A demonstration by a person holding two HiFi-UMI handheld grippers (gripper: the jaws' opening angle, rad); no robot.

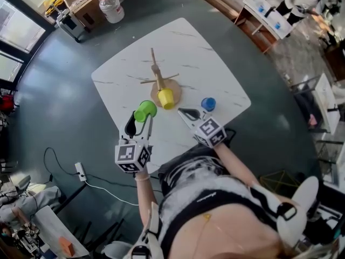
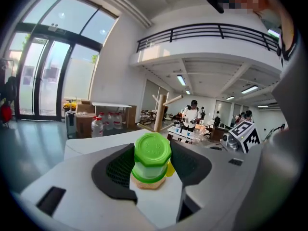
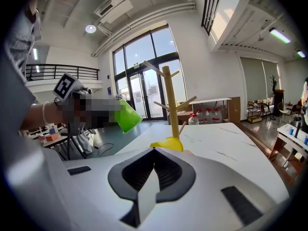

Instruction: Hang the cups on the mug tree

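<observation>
In the head view, the wooden mug tree (image 1: 157, 77) stands mid-table with a yellow cup (image 1: 166, 98) resting on its base. A blue cup (image 1: 208, 104) sits on the table to its right. My left gripper (image 1: 142, 118) is shut on a green cup (image 1: 145, 111), lifted above the near left of the tree. In the left gripper view the green cup (image 2: 152, 159) shows its base between the pads, with the mug tree (image 2: 159, 112) behind it. My right gripper (image 3: 155, 154) is shut and empty, facing the mug tree (image 3: 169, 100) and the yellow cup (image 3: 167, 144).
The white table (image 1: 215, 69) has rounded corners, and its near edge lies just under both grippers. On the floor are water bottles (image 1: 112, 7) and boxes at the far left, and a power strip with cable (image 1: 81, 171) at the near left. Other desks (image 1: 264, 12) stand far right.
</observation>
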